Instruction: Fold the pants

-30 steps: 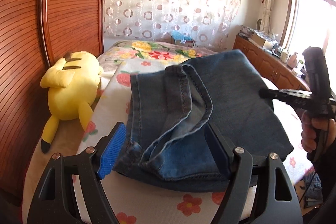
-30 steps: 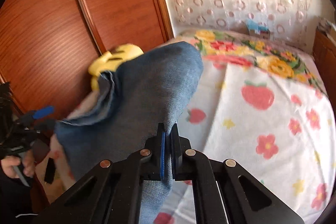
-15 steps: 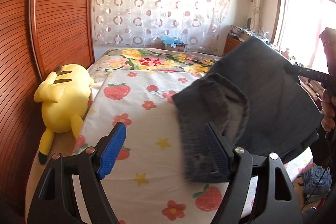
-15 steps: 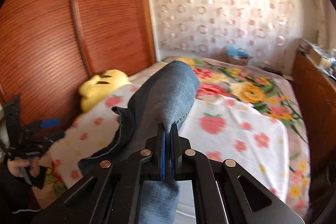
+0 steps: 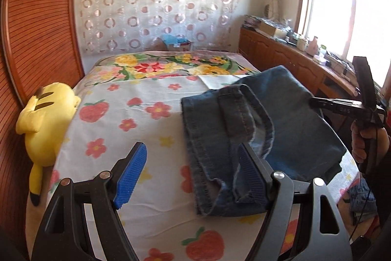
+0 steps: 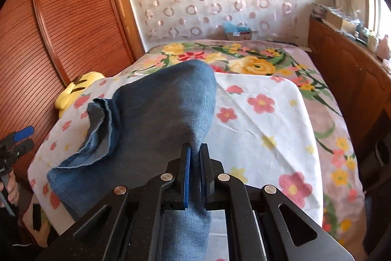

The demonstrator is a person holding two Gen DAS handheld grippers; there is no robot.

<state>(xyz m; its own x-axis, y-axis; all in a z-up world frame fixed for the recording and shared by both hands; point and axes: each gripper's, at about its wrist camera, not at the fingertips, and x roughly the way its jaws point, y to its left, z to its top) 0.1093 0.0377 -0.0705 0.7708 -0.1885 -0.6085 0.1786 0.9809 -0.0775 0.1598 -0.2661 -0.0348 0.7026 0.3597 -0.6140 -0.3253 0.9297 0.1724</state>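
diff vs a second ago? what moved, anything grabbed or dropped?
The jeans were carried rightward across the bed, from beside the yellow plush to the bed's right side. The right gripper has just begun opening, denim still pinched between its pads. Nothing newly grabbed or dropped. Unchanged: the left gripper is open and empty, and the plush lies in the same spot.

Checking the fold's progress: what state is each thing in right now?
jeans: folded over, partly resting on the bed, one end lifted
right gripper: fingers have just eased open slightly, denim between them
left gripper: open, nothing held
yellow plush toy: lying at the bed's edge by the wardrobe
bed: covered with flowered sheet
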